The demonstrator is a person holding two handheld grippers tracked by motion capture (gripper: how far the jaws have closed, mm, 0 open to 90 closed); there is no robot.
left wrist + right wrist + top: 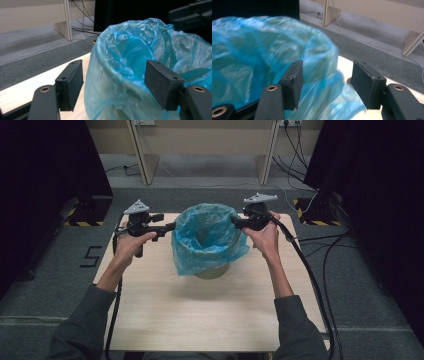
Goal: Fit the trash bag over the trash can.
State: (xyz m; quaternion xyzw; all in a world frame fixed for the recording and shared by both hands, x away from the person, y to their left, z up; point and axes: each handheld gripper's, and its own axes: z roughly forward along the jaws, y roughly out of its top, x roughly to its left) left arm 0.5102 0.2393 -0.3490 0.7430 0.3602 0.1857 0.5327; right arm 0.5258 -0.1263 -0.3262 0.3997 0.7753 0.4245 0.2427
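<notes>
Forearms: two grey sleeves enter over the near edge of the table [165, 320], one toward each side, seen from the high view.
Table: pale wood top on grey carpet; its near half is bare.
Left hand [131, 245]: near the far left corner, wrapped around the left gripper [170, 226], which points across the table at the bag.
Left gripper, jaws: stand apart with a clear gap; the left gripper view shows the bag's bulging side and rolled rim in that gap, the pads not pressing on it.
Right hand [265, 237]: near the far right corner, holding the right gripper [235, 221], which points back at the bag from the opposite side.
Right gripper, jaws: parted; the right gripper view shows a loose fold of blue film hanging between them, with no pad pinching it.
Blue bag [207, 240]: thin translucent plastic liner, mouth open, draped over the rim of a bin; stands midway between the left and right edges, toward the far edge, between the two grippers.
Bin [212, 270]: pale round body, visible below the bag's hem from the high view; in the gripper views the film covers it.
Grey plates: a three-cornered plate tops each gripper, plain from the high view.
Far ground: wooden desk legs [140, 155] and floor cables beyond the table.
</notes>
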